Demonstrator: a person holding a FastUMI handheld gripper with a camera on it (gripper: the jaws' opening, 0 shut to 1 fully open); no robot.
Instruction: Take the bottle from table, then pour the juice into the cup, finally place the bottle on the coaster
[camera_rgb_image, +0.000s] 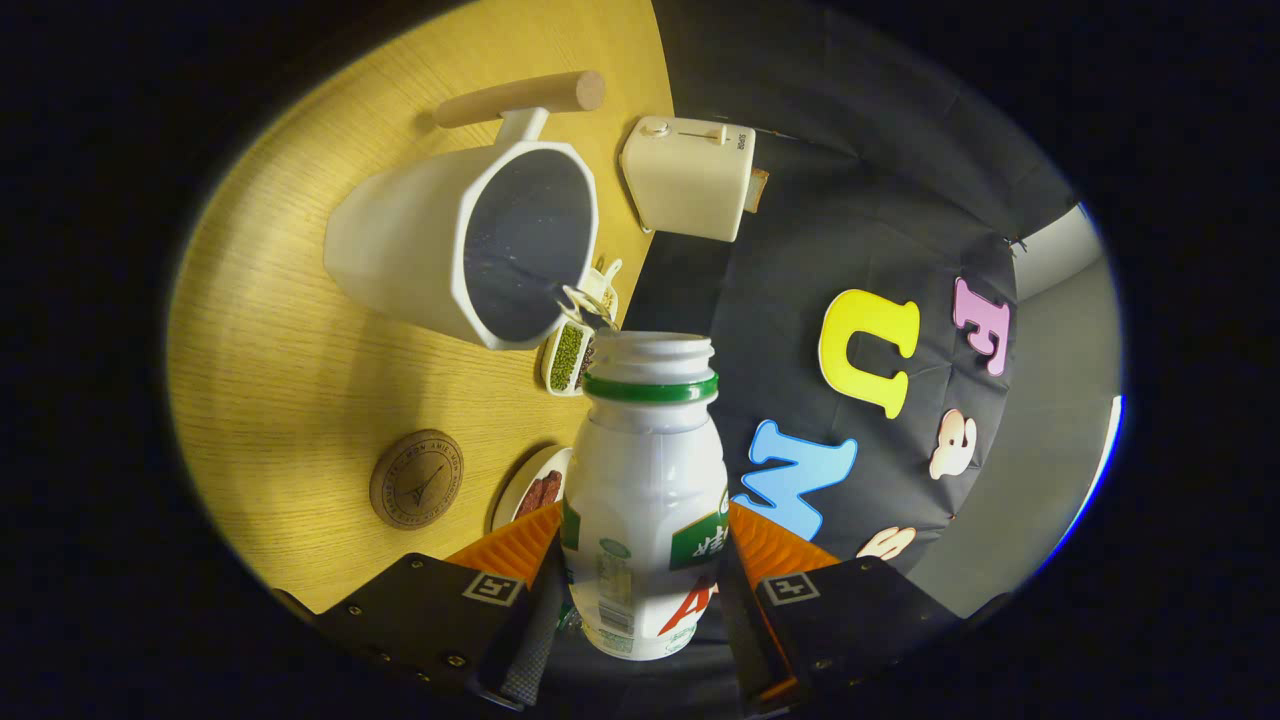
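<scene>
My gripper (645, 545) is shut on a white plastic bottle (645, 480) with a green neck ring and no cap; both fingers press on its sides. The whole view is rolled sideways, so the bottle is tipped towards the cup. A thin clear stream (583, 302) runs from the bottle's mouth over the rim of the white cup (450, 250), which has a wooden handle (520, 98) and stands on the wooden table (270, 380). The cup's inside looks dark. A round brown coaster (416, 478) lies bare on the table, beside the near finger and short of the cup.
A small white dish of green beans (567, 357) sits between the cup and the bottle's mouth. A white plate with brown pieces (535, 492) lies next to the coaster, partly behind the bottle. A cream toaster-like box (690, 178) stands at the table's back edge by the cloth wall.
</scene>
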